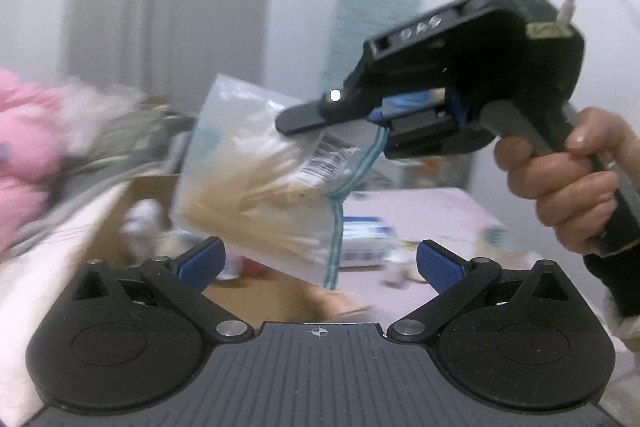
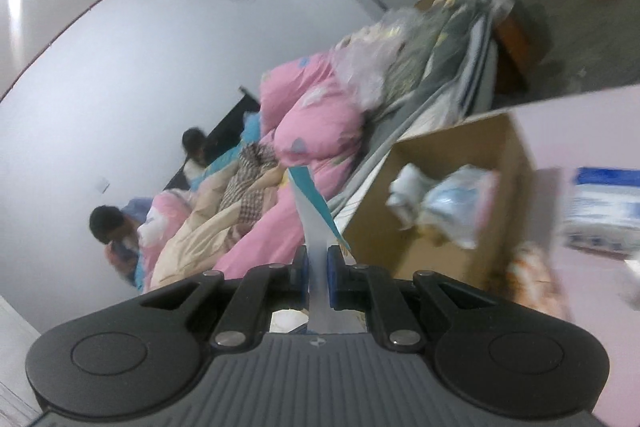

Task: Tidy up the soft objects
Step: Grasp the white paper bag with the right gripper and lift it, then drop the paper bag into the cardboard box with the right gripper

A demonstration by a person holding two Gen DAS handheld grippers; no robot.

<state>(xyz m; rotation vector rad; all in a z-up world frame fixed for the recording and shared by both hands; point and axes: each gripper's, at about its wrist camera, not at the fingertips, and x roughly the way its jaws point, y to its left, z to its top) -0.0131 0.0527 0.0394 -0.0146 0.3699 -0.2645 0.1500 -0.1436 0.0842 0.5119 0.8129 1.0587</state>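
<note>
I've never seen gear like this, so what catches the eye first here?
A clear zip bag of cotton swabs dangles mid-air, pinched at its edge by the right gripper. Below it sits an open cardboard box holding soft packets, beside a pink quilt heaped on the bed.

You held a clear bag (image 1: 256, 163) with teal zip edging, a black barcode and pale beige cotton swabs. At nine o'clock lay a pink quilt (image 1: 24, 147); the cardboard box (image 2: 460, 187) was brown, the table (image 1: 440, 211) pale pink, your gripper pads (image 1: 200, 261) blue.

Dim, cool indoor light; heavy motion blur, fisheye warping.
</note>
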